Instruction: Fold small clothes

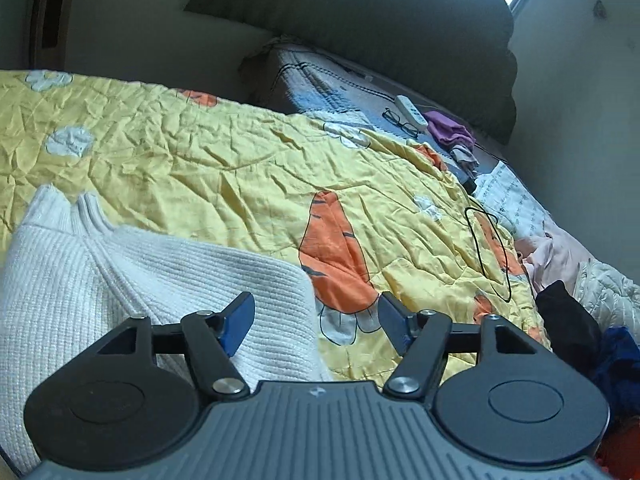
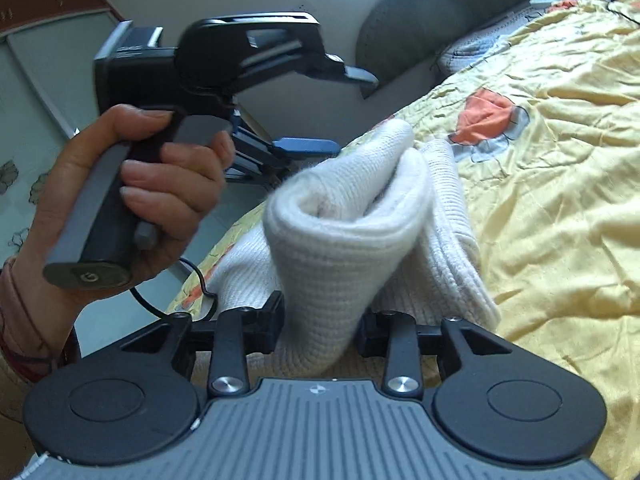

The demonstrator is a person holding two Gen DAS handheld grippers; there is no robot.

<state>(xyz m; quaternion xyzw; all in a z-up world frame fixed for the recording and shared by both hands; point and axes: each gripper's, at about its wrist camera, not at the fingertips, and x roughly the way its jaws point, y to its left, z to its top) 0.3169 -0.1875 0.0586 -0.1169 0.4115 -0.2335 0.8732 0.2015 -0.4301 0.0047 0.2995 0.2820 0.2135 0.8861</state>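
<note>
Knitwear first: the white sweater [image 2: 344, 236] lies on the yellow carrot-print quilt [image 2: 560, 160], and we have one thick fold of it lifted, clamped between the fingers of our right gripper [image 2: 320, 328]. The rest trails down onto the quilt in loose rolls. Our left gripper [image 1: 316, 320] hovers just above the sweater's flat part with its blue pads [image 1: 240, 320] apart, holding nothing.

We judge the main risk to be the bulky knit sliding out of the right grip, since the bunched layers are thick and springy. If we carry the fold over without the left gripper pinning the flat part, the whole garment may drag across the quilt and skew. The black cable [image 1: 486, 256] on the quilt, well apart, could snag later.
</note>
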